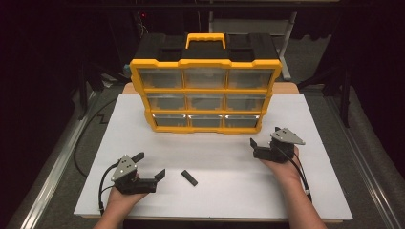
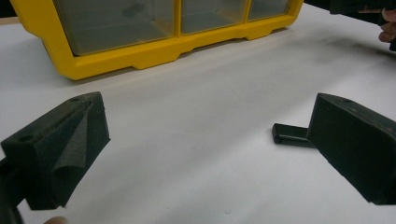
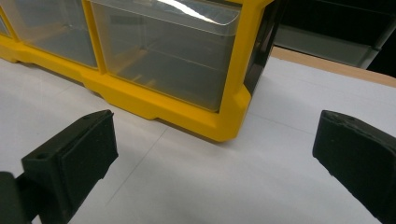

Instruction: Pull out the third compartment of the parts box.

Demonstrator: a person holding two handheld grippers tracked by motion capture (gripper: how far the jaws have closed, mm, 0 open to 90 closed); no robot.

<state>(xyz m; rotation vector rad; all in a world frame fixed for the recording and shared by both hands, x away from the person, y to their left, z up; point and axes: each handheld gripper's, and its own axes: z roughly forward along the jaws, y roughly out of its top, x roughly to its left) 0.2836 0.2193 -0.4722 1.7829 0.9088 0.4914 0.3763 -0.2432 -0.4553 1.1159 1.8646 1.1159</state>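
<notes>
Left gripper [image 1: 152, 166], jaws wide apart, hovers with a small black rectangular bar [image 1: 189, 177] at its three o'clock. Right gripper [image 1: 265, 139], also wide, faces the yellow-framed clear-drawer organiser [image 1: 205, 94] at ten o'clock.

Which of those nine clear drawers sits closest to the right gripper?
The bottom-right drawer of the yellow organizer; the right gripper sits open just beyond that corner.

Found no readable text, label, brand, number or sign anywhere in any of the views.
</notes>
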